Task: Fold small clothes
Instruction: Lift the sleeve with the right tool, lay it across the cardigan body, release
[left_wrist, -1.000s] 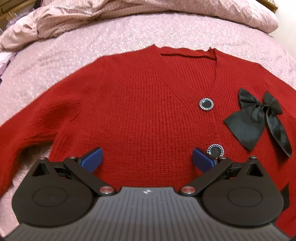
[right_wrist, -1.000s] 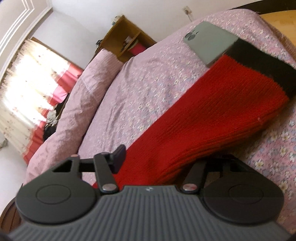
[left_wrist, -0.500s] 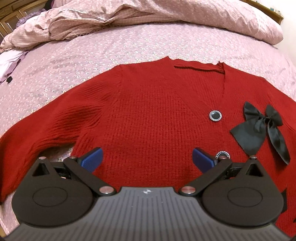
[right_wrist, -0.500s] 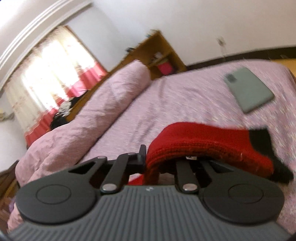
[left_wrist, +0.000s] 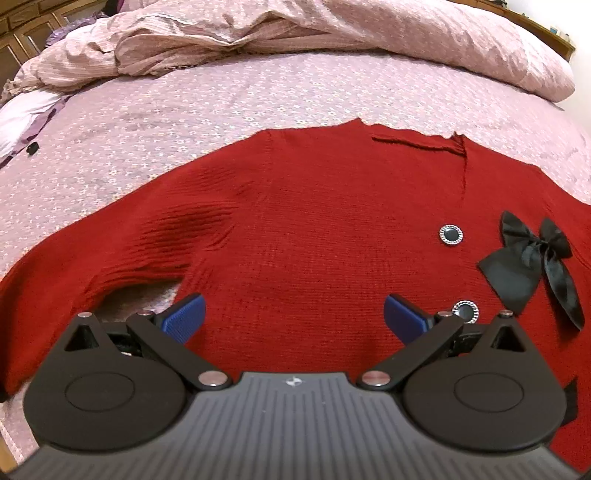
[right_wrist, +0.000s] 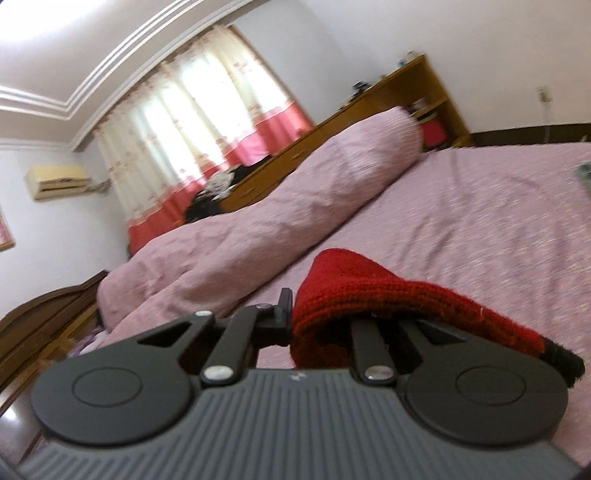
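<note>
The red cardigan (left_wrist: 303, 229) lies face up and spread flat on the bed (left_wrist: 221, 107), filling the middle and lower part of the left wrist view, its neckline toward the top of the frame. Its body is unfolded: both buttons (left_wrist: 450, 234) and the black bow (left_wrist: 535, 266) at the right of the frame show plainly, and the sleeve at the lower left of the frame stretches out to the side, uncreased by any fold. The left hand-held gripper (left_wrist: 293, 317) hangs over the lower hem with its blue pads wide apart, released and holding nothing.

In the right wrist view the right hand-held gripper (right_wrist: 321, 325) is clenched on the other sleeve (right_wrist: 354, 288), near its black cuff (right_wrist: 561, 358); the red knit bunches up between the jaws in the lower middle of the frame and hangs clear of the bedspread.

By my reading the folding has barely begun. One sleeve is gripped and raised, presumably to be laid across the chest. The second sleeve, and the fold of the body itself, look not yet done.
</note>
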